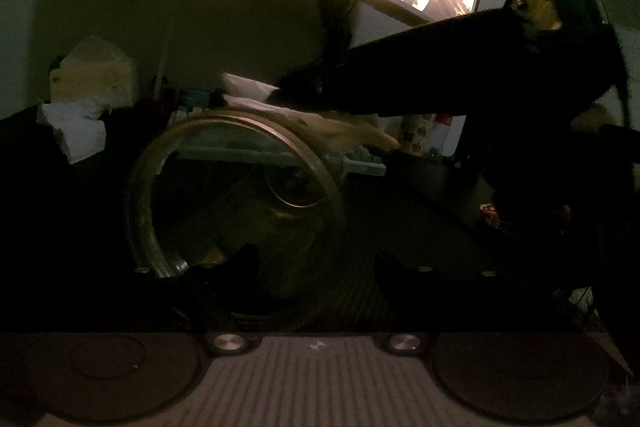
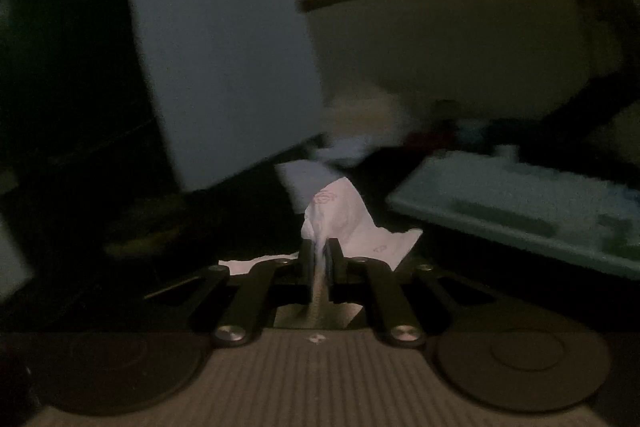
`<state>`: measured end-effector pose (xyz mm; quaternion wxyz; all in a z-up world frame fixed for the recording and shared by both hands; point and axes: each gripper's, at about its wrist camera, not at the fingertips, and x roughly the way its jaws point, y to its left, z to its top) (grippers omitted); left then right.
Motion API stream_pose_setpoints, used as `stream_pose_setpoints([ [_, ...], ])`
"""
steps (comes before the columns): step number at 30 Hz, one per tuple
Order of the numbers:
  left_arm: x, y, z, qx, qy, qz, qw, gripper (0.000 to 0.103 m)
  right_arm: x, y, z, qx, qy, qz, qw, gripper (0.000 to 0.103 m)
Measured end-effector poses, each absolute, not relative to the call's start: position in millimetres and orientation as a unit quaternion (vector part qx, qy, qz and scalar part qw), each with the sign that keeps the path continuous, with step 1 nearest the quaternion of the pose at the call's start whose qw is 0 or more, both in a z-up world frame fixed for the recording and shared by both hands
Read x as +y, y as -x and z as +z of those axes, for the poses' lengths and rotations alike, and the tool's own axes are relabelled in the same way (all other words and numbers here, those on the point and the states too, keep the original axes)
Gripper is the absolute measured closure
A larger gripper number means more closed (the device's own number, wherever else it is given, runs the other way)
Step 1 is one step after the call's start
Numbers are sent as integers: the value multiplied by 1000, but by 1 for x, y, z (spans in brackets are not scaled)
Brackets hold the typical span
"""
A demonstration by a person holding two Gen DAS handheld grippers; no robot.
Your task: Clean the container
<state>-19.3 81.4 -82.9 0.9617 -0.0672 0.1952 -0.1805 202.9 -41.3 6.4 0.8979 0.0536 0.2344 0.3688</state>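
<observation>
Container point(image 1: 234, 199) lies on its side between left tool point(image 1: 316, 267) fingers, grip unclear in the dark; right tool point(image 2: 320, 251) clamps tissue point(image 2: 348, 215) at its rim.

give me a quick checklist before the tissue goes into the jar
1. Right gripper shut on the tissue: ok, the paper is pinched between its pads and sticks out in front.
2. Left gripper holding the jar: ok, the glass sits between its fingers.
3. Jar mouth free for the tissue: cannot tell, the left view is too dark to tell which way the jar opens.
4. Tissue at the jar rim: ok, the left view shows it lying against the top edge.
5. Keyboard clear of the right gripper: ok, it lies off to the side.
6. Dirt left inside the jar: cannot tell.
</observation>
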Motion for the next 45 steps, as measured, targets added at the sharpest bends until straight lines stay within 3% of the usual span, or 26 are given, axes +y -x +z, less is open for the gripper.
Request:
stream_pose_setpoints([
  [45, 86, 22, -84, 195, 62, -190, 960, 42, -44, -198, 7, 228, -62, 382, 894, 95],
])
